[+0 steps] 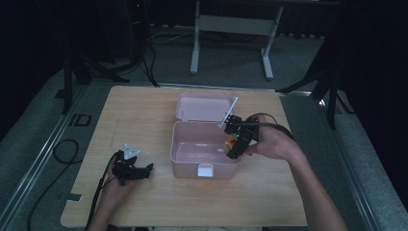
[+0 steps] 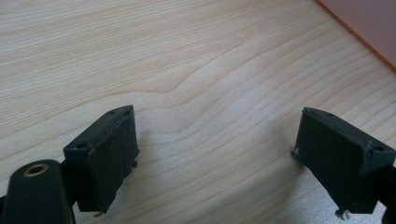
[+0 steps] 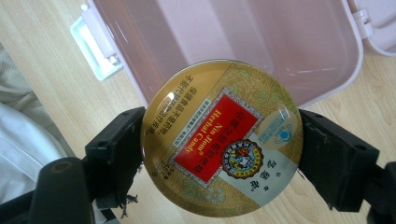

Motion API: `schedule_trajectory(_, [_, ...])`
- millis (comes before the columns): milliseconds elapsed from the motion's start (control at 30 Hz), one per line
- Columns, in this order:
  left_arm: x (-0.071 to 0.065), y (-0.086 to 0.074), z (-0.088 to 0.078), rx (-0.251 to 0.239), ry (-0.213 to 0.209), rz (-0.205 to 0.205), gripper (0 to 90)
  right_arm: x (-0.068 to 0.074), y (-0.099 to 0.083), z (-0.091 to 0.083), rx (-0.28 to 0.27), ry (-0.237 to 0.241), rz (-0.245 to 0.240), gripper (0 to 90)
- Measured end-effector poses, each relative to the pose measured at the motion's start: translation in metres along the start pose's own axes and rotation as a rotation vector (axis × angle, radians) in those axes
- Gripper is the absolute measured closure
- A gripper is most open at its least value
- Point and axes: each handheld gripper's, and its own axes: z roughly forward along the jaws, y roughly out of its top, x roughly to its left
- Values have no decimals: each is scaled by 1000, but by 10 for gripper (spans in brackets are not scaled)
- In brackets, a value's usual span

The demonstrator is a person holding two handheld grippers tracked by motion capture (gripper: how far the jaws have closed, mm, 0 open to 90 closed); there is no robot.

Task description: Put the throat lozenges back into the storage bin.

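R tongs [image 3: 222, 154] clenched on round candy tin [image 3: 222, 140], held over open pink box [image 1: 204, 144] at its right wall, mid-worktop [image 1: 144, 110]. L tongs [image 2: 215, 158] released, resting near worktop's front-left corner.

the room is dark. a light wood table [image 1: 144, 110] with round corners stands on a grey carpet floor [image 1: 38, 125]. behind the table is a white desk frame [image 1: 231, 29] with two legs. black stands [image 1: 77, 67] rise on the left of the table, and more [image 1: 327, 82] on the right. black cables [image 1: 144, 62] lie on the floor behind the table's left side. dark curtains hang at the back.
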Motion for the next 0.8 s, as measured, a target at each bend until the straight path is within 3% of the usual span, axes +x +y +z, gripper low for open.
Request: schedule_trajectory(800, [0, 0, 0, 0, -1, 1, 134, 4, 17, 12, 27, 7, -12, 199])
